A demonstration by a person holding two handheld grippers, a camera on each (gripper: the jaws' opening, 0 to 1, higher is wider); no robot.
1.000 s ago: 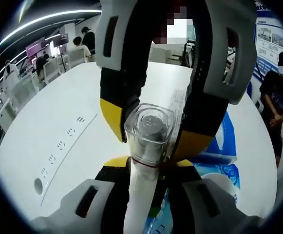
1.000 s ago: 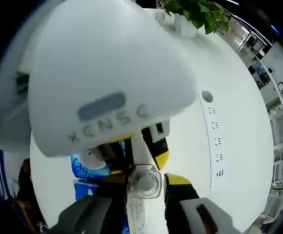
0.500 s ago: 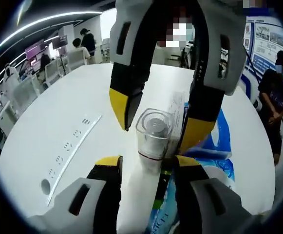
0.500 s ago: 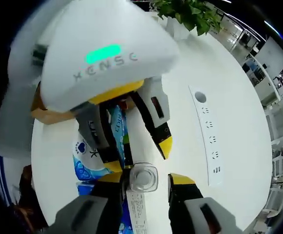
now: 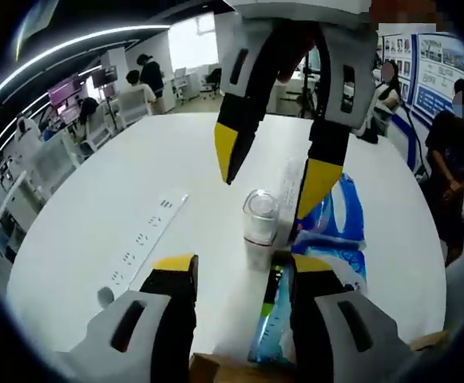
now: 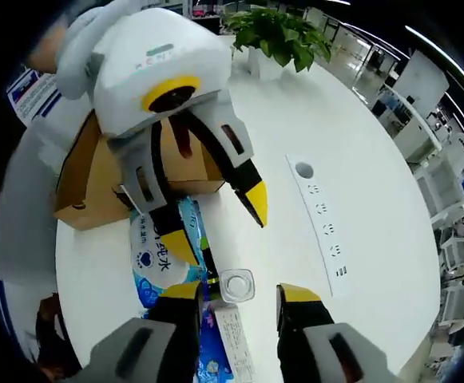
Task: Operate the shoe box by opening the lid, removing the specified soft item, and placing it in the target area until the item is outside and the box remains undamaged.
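Observation:
A small white bottle with a clear cap stands on the white table, beside blue tissue packs. My left gripper is open, its yellow tips on either side of the bottle's base without touching it. My right gripper is open too and looks down on the clear cap between its tips. In the left gripper view the right gripper hangs open above the bottle. The brown cardboard shoe box sits behind the left gripper, and its edge shows under the left jaws.
A white power strip is set into the table, also seen as the power strip. A potted plant stands at the table's far edge. A person stands by the table, and others sit at desks behind.
Both grippers have drawn back from each other and from the bottle. The left jaws, close on the bottle's body a second ago, now stand wide. The bottle stays put.

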